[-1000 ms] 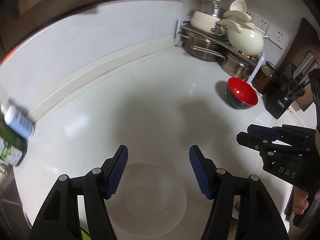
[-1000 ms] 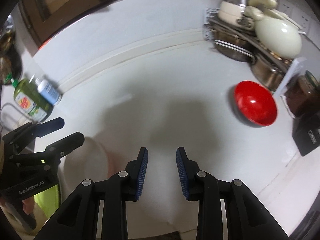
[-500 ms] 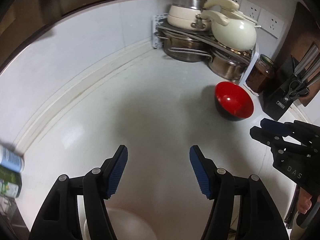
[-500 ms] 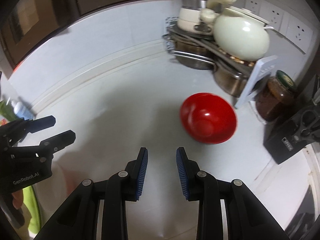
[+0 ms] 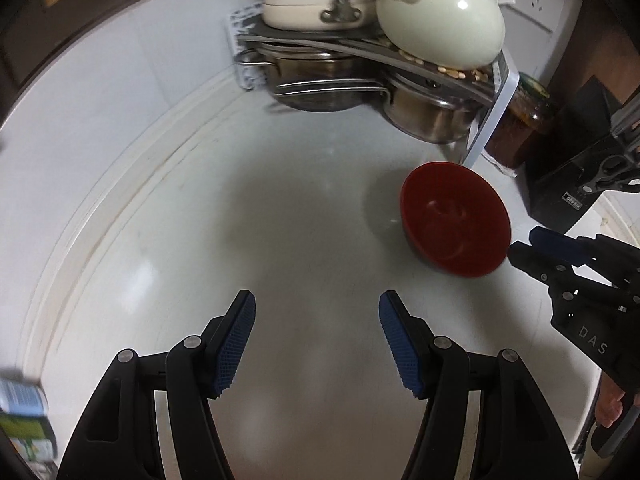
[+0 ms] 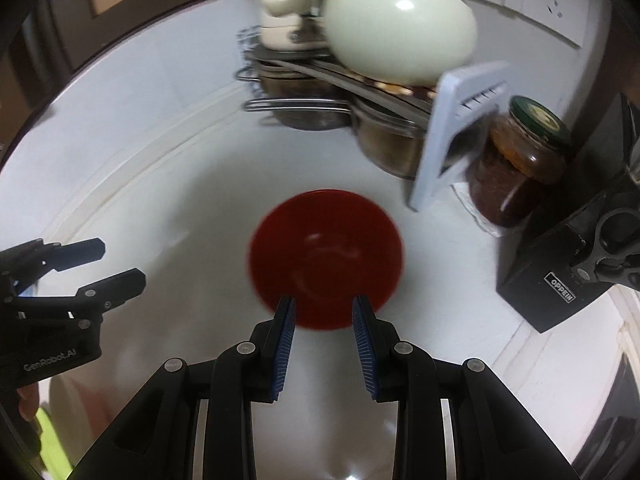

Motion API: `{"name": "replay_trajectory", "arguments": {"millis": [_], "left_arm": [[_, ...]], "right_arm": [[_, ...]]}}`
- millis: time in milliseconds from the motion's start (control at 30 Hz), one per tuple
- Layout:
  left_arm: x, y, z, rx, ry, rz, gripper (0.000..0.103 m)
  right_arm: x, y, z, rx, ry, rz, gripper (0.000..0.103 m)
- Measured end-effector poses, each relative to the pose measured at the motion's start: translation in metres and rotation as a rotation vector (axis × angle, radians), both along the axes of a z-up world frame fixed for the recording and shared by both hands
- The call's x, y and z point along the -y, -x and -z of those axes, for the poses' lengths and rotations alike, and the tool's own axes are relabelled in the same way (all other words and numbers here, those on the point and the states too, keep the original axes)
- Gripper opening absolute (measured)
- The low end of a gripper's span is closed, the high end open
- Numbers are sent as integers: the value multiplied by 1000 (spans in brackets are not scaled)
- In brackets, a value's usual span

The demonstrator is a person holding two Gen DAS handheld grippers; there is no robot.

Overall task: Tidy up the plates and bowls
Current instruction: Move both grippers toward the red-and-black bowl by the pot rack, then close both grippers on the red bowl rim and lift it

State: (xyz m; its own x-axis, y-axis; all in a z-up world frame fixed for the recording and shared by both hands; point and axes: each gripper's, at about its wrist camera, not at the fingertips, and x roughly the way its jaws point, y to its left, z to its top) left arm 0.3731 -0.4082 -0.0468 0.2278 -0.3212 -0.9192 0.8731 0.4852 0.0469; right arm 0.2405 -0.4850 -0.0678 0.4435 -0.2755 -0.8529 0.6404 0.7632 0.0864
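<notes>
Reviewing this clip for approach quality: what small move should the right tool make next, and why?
Probably ease the right tool forward so its open fingers straddle the red bowl's near rim, then close. The bowl sits free on the counter, directly ahead, and the fingertips only just reach its edge.

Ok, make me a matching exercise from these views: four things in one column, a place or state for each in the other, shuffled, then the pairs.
Things
1. red bowl
2. cream pot
3. jar
4. left gripper

Places or states
A. on the upper shelf of the rack
B. open, holding nothing
C. beside the black knife block
D. on the counter, just ahead of the right gripper

Pairs: 1-D, 2-A, 3-C, 4-B
</notes>
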Motion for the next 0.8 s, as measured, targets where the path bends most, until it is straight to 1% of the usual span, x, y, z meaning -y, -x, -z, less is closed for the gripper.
{"name": "replay_trajectory", "arguments": {"millis": [133, 300, 467, 567, 667, 767, 800], "left_arm": [[26, -1, 15, 3, -30, 34, 63], [50, -2, 35, -41, -58, 71, 63], [70, -2, 49, -68, -36, 80, 63], [80, -4, 56, -63, -39, 69, 63], [89, -7, 61, -80, -46, 65, 63], [87, -7, 61, -61, -50, 58, 63], [86, -6, 59, -39, -46, 59, 63]], "right_arm": [[20, 0, 13, -17, -16, 42, 31], [37, 2, 24, -23, -46, 88, 31], [49, 3, 35, -12, -74, 123, 31], [55, 1, 40, -11, -85, 126, 31], [60, -2, 44, -15, -96, 137, 31], [62, -1, 44, -9, -97, 145, 31], [62, -1, 45, -11, -92, 149, 31]]}}
